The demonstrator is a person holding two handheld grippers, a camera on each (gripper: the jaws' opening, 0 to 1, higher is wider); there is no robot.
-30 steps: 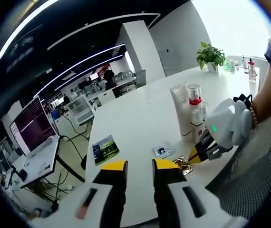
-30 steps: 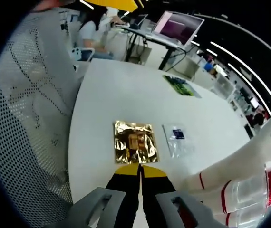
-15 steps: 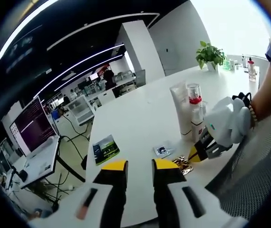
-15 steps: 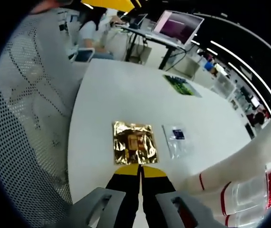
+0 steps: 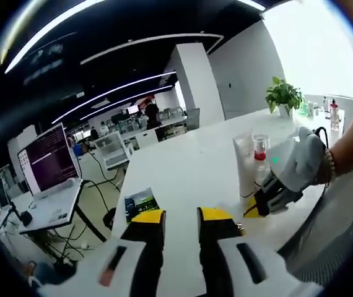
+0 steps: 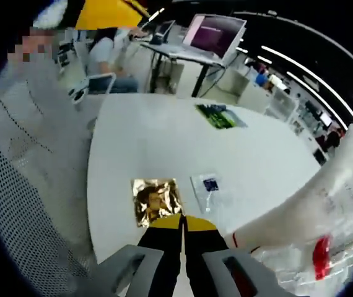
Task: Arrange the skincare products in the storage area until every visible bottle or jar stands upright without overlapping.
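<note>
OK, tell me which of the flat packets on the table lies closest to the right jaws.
The gold foil sachet, right at the shut yellow tips of the right gripper. The clear packet lies beside it, and the green card lies far off.

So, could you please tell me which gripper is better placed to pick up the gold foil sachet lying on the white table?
Probably the right gripper: its shut tips sit at the gold foil sachet's near edge. The left gripper is open, held back over the white table.

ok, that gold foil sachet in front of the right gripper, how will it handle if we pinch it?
The gold foil sachet looks flat and crinkled, so probably light and floppy. Its shiny surface may slip between the right gripper tips. Lying flush on the white table, its edge could be hard to get under.
</note>
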